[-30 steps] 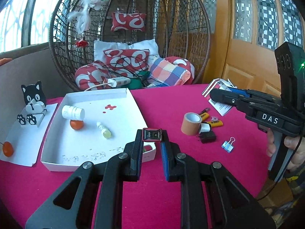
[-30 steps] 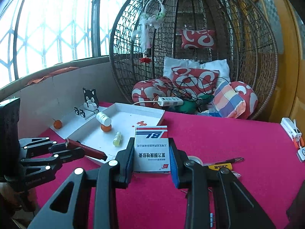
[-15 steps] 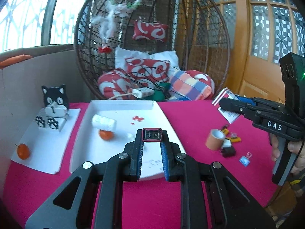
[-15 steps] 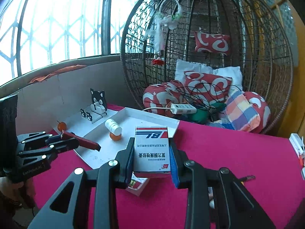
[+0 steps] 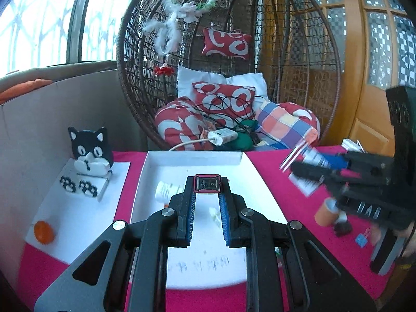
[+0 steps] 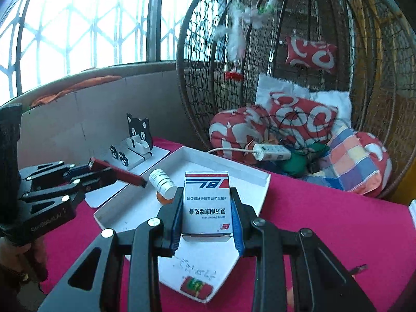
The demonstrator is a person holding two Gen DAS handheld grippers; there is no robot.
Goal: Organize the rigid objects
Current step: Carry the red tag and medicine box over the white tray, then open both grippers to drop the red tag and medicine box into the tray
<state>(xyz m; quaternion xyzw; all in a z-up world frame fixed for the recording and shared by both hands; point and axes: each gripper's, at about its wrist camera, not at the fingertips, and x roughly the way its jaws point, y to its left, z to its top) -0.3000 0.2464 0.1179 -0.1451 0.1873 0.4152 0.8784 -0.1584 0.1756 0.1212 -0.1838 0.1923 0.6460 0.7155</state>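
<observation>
The shallow white cardboard tray [image 5: 193, 157] lies on the magenta tablecloth [image 6: 325, 215], and both grippers hang over it. Going left to right in the left wrist view: a small orange ball [image 5: 44, 232] on a white sheet, a black-and-white cat figure [image 5: 89, 150], then the left gripper [image 5: 207, 189], its fingers clamped on a small flat red-rimmed black object [image 5: 207, 183], above a white pill bottle [image 5: 166, 189] lying in the tray. The right gripper [image 6: 207, 208] grips an upright white medicine box with red and blue stripes [image 6: 207, 202] (print upside down).
</observation>
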